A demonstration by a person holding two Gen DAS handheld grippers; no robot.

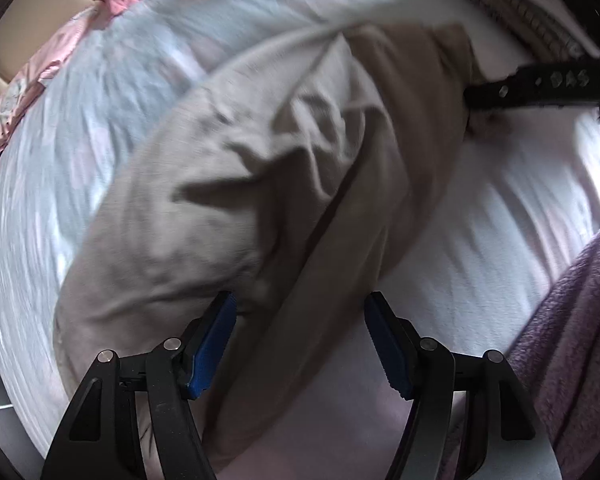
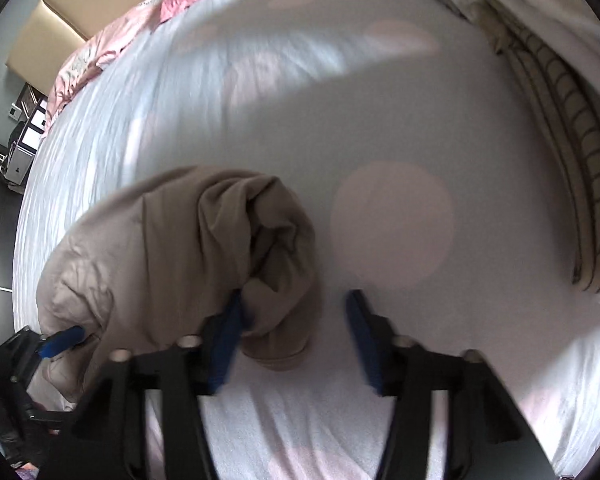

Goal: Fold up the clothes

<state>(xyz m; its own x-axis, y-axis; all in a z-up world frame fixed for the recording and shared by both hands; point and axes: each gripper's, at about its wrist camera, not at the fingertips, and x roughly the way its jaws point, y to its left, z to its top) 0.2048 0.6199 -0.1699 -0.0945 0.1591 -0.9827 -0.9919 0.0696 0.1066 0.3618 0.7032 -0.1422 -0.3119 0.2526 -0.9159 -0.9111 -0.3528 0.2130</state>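
Note:
A beige garment [image 1: 260, 184] lies rumpled on the white bed sheet [image 1: 60, 160]. My left gripper [image 1: 300, 340] is open, its blue pads on either side of the garment's near end. The right gripper shows as a dark bar [image 1: 540, 84] at the garment's far edge. In the right wrist view the garment [image 2: 188, 248] is bunched at the left. My right gripper [image 2: 296, 340] is open, with the garment's rolled end between its pads and against the left one. The left gripper's blue pad [image 2: 60, 344] shows at the garment's lower left edge.
A pink quilt [image 2: 140, 20] lies at the bed's far left by a tan headboard [image 2: 80, 8]. Striped and white clothes [image 2: 560, 120] are piled at the right. A purple fleece [image 1: 572, 340] is at the lower right in the left wrist view.

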